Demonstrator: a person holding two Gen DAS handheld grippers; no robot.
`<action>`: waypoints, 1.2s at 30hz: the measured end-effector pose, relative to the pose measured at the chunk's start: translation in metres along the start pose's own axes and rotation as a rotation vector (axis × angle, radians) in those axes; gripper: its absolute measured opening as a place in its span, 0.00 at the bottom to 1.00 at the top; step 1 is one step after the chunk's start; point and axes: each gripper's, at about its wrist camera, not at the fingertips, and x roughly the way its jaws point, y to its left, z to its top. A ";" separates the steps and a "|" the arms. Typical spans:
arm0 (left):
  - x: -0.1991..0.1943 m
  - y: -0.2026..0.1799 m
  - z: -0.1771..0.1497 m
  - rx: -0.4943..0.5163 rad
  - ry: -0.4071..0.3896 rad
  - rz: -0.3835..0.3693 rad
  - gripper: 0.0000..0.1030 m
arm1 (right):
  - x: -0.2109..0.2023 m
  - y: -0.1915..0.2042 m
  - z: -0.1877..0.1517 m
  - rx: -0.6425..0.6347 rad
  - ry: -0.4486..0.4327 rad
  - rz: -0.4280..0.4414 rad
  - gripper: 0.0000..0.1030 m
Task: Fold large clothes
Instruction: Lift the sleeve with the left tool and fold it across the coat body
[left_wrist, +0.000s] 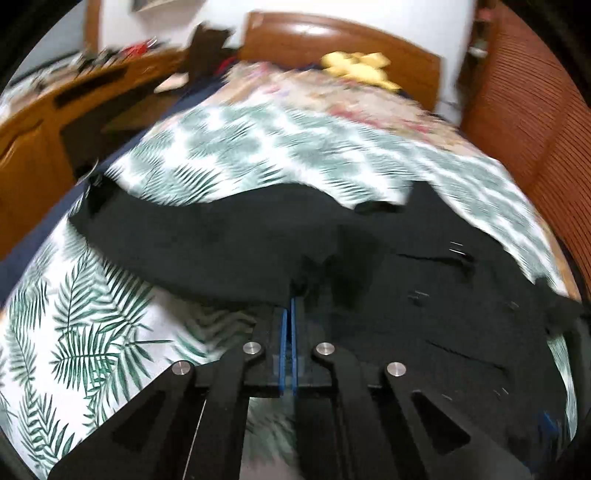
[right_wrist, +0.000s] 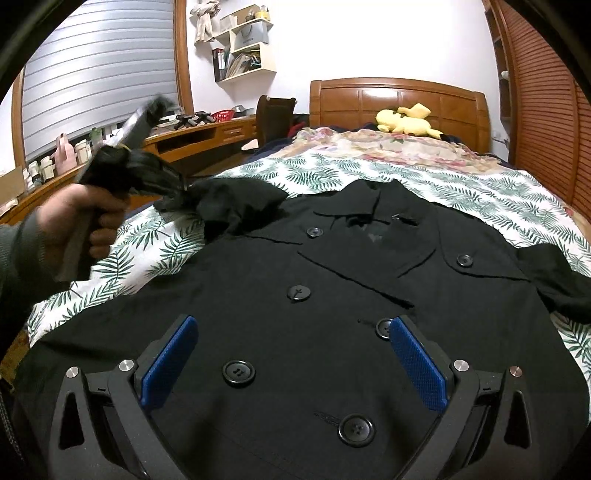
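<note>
Black coat spread face up on the bed, buttons showing, collar toward the headboard, body covering most of the leaf-print sheet. Left gripper pressed nearly shut, blue fingers close together with a fold of dark cloth pinched at their tips; from the right wrist view, seen held in a hand at the coat's left side, gripping the bunched sleeve and lifting it clear of the sheet. Blur in the left wrist view, so probably mid-swing. Right gripper wide open above the coat front, holding nothing, fingers spread either side of the lower buttons. Other sleeve lying crumpled at the coat's right edge, untouched. Judged to be the first fold: bringing the left sleeve across the chest. Next move likely to call for carrying that sleeve inward over the lapels, laying it flat and releasing without dragging the body askew; right gripper well placed to press down on the front as an anchor, or to go for the other sleeve afterwards. Yellow plush at the pillow end, well apart from the work.
</note>
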 end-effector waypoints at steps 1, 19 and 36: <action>-0.007 -0.008 -0.003 0.016 -0.003 -0.021 0.02 | 0.000 0.000 0.000 0.000 -0.003 -0.002 1.00; -0.056 -0.009 -0.018 0.119 -0.100 0.035 0.75 | 0.001 0.005 -0.004 -0.012 -0.010 -0.011 1.00; 0.060 0.086 -0.016 -0.130 0.054 0.085 0.75 | 0.011 0.001 0.001 -0.005 0.028 0.004 1.00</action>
